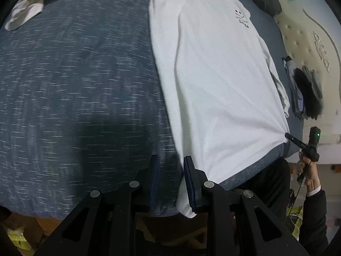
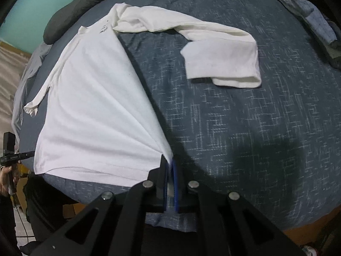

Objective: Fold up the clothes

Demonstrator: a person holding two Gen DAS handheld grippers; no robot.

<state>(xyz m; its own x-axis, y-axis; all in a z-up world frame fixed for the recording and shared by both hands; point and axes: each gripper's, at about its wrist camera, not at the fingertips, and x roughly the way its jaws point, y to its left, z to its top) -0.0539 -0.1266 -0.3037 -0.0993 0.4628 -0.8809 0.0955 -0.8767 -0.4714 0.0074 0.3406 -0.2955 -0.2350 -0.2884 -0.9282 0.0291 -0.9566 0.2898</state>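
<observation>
Gripping the hem: right tool [image 2: 169, 183] is clamped tight on the bottom corner of the white shirt [image 2: 93, 115], cloth pinched between the blue pads [image 2: 176, 187], fabric fanning out from the pinch toward 10 o'clock in the right wrist view.

Left tool [image 1: 171, 183] is partway open. The shirt's other hem corner drapes over the right-hand pad [image 1: 189, 183]; the left-hand pad stands clear of it with a gap showing, so no firm clamp visible.

From the left wrist view the right tool [image 1: 286, 135] shows at 3 o'clock, nipping the far hem corner, held by a hand [image 1: 307, 170] in a dark sleeve [image 1: 315, 213].

Shirt lies flat on the bed [image 1: 74, 85], which has a blue heathered cover; hem at the near edge, collar end away at 12 o'clock. Small dark print [image 1: 242, 18] near the chest. One long sleeve [image 2: 213, 49] is flung out across the bed and doubled back on itself, at 1 o'clock in the right wrist view. The other sleeve [image 2: 40, 93] lies alongside the body at 9 o'clock.

No containers in view. Loose items only: dark pillow [image 2: 72, 15] at 11 o'clock beyond the collar, a pile of dark and grey clothes [image 1: 304, 89] at the bed edge by the tufted headboard [image 1: 307, 40].
</observation>
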